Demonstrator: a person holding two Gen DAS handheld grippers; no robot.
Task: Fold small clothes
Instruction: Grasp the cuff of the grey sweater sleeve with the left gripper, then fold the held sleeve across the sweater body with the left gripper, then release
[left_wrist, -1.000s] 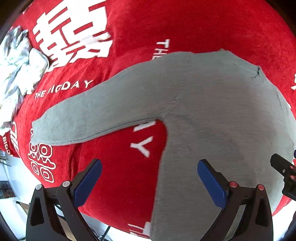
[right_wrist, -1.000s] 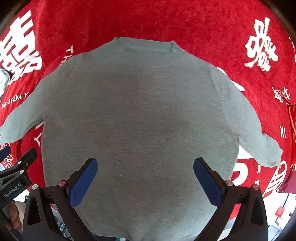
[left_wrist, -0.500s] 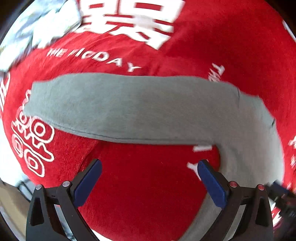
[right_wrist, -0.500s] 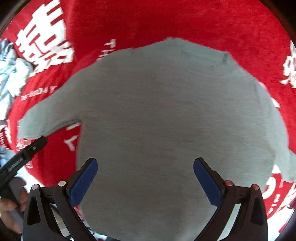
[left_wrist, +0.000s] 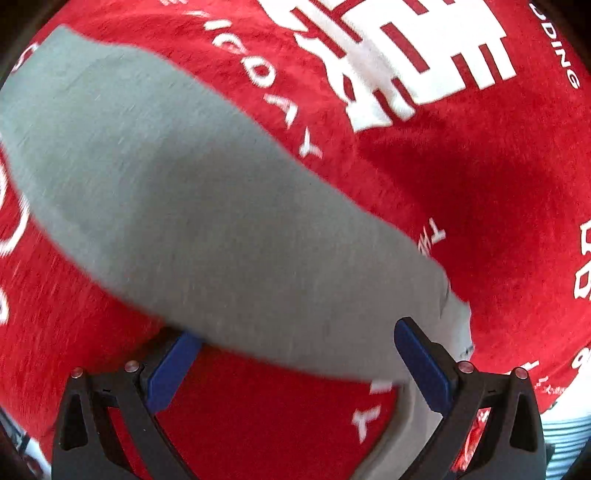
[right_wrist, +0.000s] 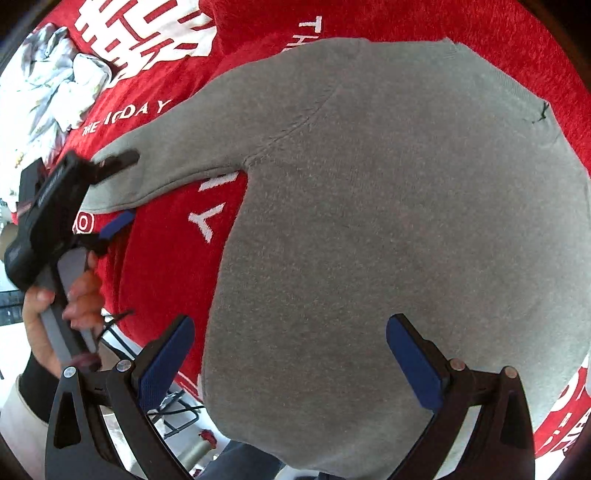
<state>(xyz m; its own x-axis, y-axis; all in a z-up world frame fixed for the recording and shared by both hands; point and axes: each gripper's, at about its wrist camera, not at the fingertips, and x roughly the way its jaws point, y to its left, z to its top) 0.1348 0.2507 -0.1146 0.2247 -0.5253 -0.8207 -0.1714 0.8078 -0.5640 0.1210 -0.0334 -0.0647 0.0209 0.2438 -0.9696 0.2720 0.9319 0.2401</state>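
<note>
Since the earlier frame, the left hand-held gripper (left_wrist: 295, 363) is being brought down onto the left sleeve (left_wrist: 192, 199) of the grey sweater (right_wrist: 388, 229), which is lying flat on the red cloth (left_wrist: 461, 192). Both jaws are being held open; the right hand-held gripper (right_wrist: 288, 354) is hovering over the hem. A sleeve fold is judged underway; closing on the sleeve is called for next.

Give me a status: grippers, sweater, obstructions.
Left gripper open, straddling the sleeve end. Right gripper open over the grey sweater body, which lies flat on the red cloth. Crumpled white garment off to the side, not obstructing.
</note>
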